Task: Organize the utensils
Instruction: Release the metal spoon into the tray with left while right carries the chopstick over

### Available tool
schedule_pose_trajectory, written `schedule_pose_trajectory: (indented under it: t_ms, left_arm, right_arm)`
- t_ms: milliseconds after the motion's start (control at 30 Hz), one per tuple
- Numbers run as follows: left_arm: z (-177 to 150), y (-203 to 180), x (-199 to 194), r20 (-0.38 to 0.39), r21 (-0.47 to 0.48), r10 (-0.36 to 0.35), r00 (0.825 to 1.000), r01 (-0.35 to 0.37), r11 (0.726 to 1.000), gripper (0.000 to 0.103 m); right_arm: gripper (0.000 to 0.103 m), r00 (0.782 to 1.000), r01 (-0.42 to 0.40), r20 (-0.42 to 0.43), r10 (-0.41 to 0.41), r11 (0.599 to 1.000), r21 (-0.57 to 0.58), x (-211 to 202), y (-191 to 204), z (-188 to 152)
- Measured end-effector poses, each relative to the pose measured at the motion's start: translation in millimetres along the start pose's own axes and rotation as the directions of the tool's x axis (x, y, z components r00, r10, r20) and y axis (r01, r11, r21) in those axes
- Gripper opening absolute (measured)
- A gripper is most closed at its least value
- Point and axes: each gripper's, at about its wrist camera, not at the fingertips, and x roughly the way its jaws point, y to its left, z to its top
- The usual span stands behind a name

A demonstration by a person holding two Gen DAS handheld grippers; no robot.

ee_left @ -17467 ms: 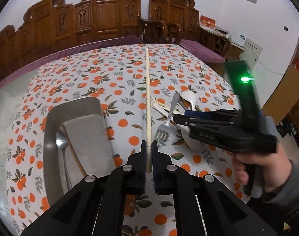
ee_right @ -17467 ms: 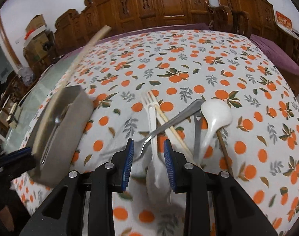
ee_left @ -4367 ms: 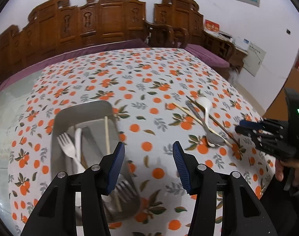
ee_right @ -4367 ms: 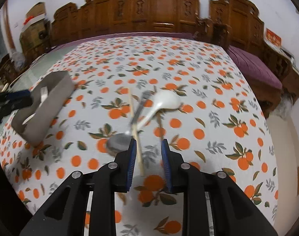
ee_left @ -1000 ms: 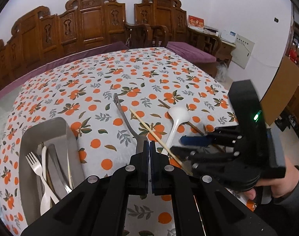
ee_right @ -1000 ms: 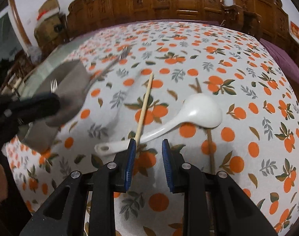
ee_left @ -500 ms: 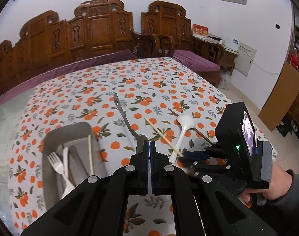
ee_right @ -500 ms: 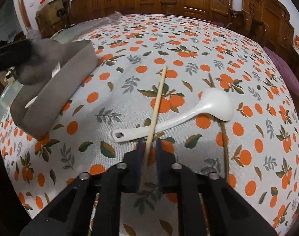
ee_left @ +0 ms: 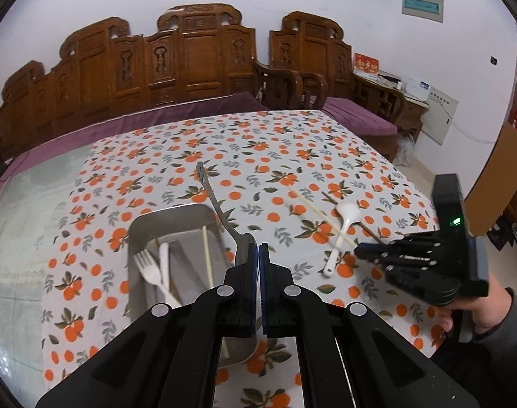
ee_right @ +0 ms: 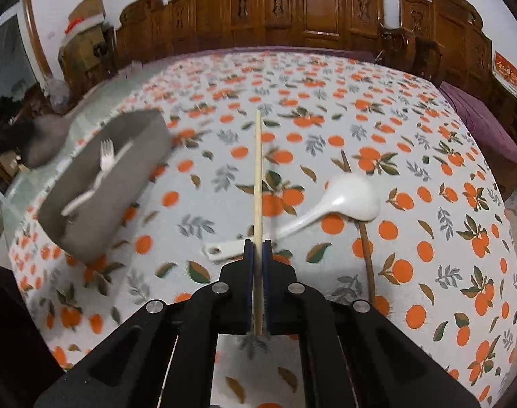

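The left claw (ee_left: 258, 255) is pressed together on the bowl of a metal spoon (ee_left: 221, 209), and the handle sticks up and away, over the far right corner of the tray (ee_left: 136, 227). The right claw (ee_right: 257, 255) is clamped on a pale chopstick (ee_right: 257, 170) near its end; the stick points straight forward, above the desk (ee_right: 428, 170), to the right of the tray.

The spoon looks stiff and smooth. I think it can slip or turn between the pads, because the bowl is curved and the long handle pulls like a lever. A hold nearer the neck would be more steady, in my opinion.

The chopstick seems very light and rigid, but thin. Held so near one end, it will probably swing if the claw turns quickly. It needs a firm pinch, and it should go down flat along the length of the tray.

In the tray there are already a white fork (ee_left: 146, 267) and another chopstick (ee_left: 207, 258). To the right of the tray, on the desk, lie a white spoon (ee_right: 340, 200) and a dark chopstick (ee_right: 365, 248) partly under it. The white spoon may be ceramic or plastic, I cannot tell; if ceramic, it is heavier and can chip, so its handle is the better place to take hold.
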Motion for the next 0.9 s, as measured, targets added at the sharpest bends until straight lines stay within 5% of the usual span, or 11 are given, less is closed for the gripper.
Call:
schedule_pose_trajectory:
  t_ms: [900]
  left_arm:
    - [-62.1,56.8,44.2,-0.13,-0.097,0.012,0.991,-0.024,0.995,0.001]
  right_arm:
    - [0.006,0.996,-0.085,0.0,0.085,0.99,-0.116,-7.7,76.9,-8.8]
